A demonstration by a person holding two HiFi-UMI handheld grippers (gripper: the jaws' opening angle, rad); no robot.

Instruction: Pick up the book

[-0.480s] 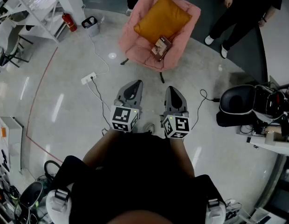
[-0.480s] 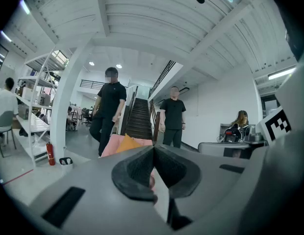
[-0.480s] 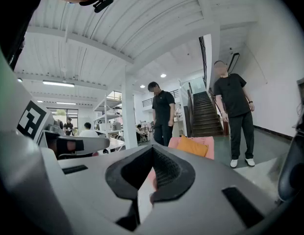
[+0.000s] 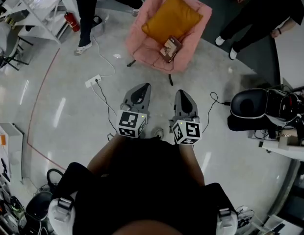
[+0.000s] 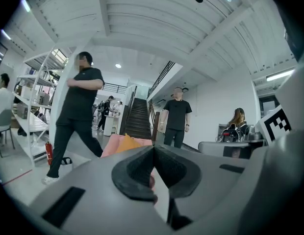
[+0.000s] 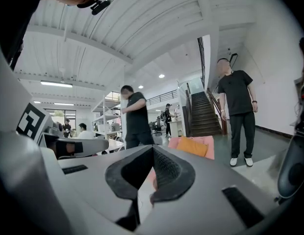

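Note:
The book (image 4: 170,48) lies on the seat of a pink armchair (image 4: 142,47), just below an orange cushion (image 4: 170,18). Both grippers are held side by side close to my body, well short of the chair. My left gripper (image 4: 140,89) and my right gripper (image 4: 182,94) point toward the armchair. In the left gripper view the jaws (image 5: 153,148) meet at the tips with nothing between them. The right gripper view shows its jaws (image 6: 152,150) also together and empty. The book cannot be made out in either gripper view.
One person walks at the left of the armchair (image 4: 88,13); another stands at the upper right (image 4: 255,9). A white power strip (image 4: 93,81) and cables lie on the floor. A black office chair (image 4: 250,109) and desk stand at right, shelving (image 4: 29,9) at upper left.
A person has walked into the head view at the upper left, beside the armchair. The person at upper right has shifted slightly. Both grippers stay where they were.

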